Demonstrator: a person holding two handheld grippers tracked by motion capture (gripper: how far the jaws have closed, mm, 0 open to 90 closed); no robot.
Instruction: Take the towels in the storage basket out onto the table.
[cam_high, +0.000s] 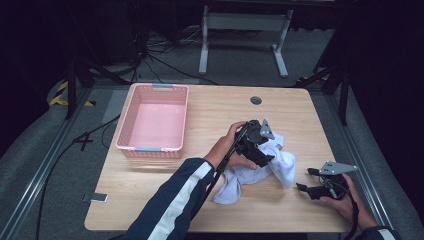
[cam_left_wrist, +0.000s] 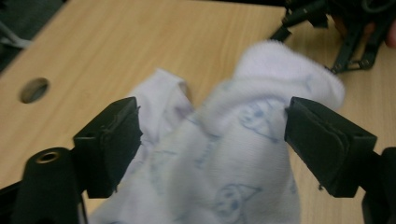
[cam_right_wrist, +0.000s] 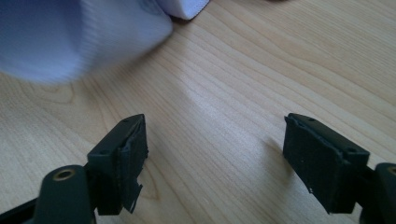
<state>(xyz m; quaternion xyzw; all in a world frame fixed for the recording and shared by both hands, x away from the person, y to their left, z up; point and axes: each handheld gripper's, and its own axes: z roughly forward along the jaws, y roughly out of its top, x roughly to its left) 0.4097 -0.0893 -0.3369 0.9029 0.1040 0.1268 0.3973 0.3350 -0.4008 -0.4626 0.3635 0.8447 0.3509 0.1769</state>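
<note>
The left gripper has its jaws wide apart with the white printed cloth lying between them, the pads not pressing on it. That cloth sits crumpled on the wooden table, right of its middle, under the left gripper, well apart from the pink basket at the table's left. Near the right edge the right gripper rests with jaws apart over bare wood, the cloth just beyond them.
</note>
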